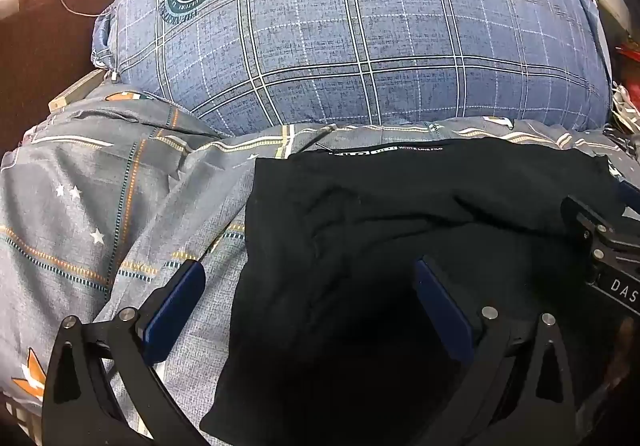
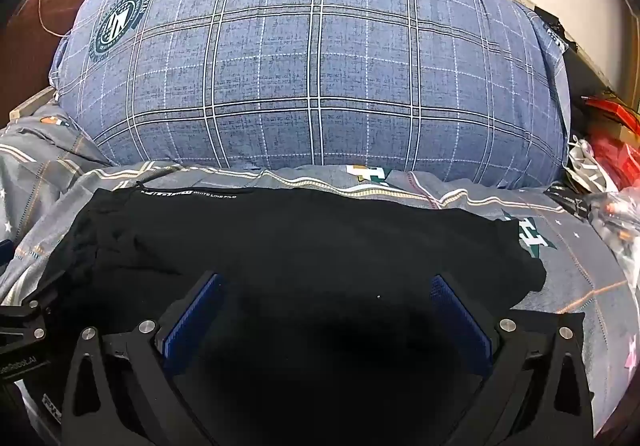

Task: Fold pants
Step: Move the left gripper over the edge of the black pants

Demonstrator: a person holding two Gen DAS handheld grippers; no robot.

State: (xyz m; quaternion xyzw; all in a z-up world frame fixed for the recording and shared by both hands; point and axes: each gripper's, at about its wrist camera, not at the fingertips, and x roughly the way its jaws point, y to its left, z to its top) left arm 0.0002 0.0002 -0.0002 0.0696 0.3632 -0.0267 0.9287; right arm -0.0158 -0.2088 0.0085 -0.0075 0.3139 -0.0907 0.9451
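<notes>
- I see the black pants (image 2: 304,246) lying in a folded heap on the grey patterned bedsheet (image 1: 100,206), just in front of the big blue checked pillow (image 2: 312,66).
- My left gripper (image 1: 308,286) hangs over the pants' left edge, jaws wide apart, holding nothing.
- My right gripper (image 2: 326,300) hangs over the pants, jaws wide apart, empty.
</notes>
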